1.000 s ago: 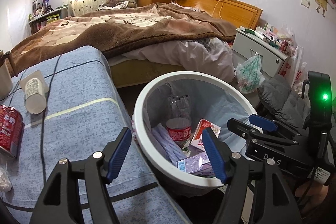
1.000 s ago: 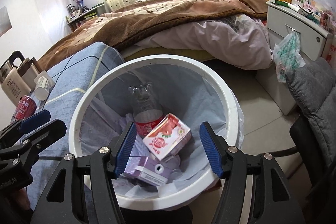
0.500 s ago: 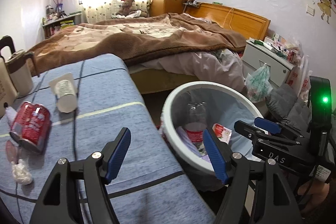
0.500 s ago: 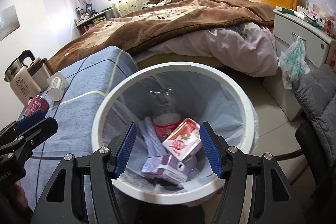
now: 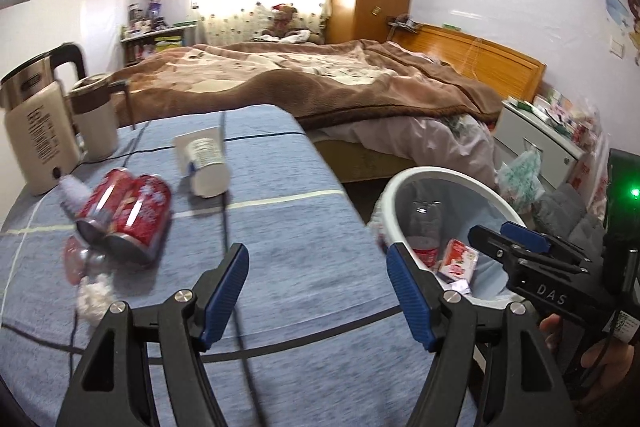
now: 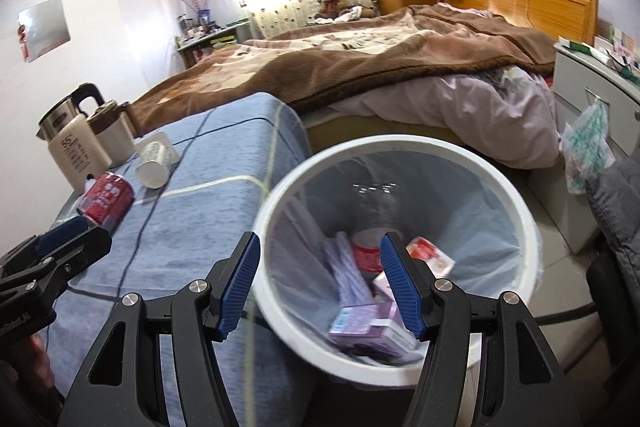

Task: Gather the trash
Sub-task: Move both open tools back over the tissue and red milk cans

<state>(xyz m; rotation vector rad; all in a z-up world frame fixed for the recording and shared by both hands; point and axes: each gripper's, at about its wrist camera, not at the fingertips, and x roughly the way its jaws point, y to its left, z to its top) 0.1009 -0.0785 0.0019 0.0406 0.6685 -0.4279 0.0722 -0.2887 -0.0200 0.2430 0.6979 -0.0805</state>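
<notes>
Left wrist view showed the left gripper [image 5: 316, 293] spread and empty above the blue-covered table [image 5: 304, 227]. Right gripper [image 6: 320, 281] hung empty too, jaws apart, over the white bin [image 6: 516, 203].

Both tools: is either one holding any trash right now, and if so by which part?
Nothing is held. The left tool is open above the blue tablecloth, and the right tool is open over the white bin.

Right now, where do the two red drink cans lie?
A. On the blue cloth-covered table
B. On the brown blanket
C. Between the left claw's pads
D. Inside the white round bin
A: the two red drink cans lie side by side on the blue cloth-covered table, outside the white round bin.
</notes>
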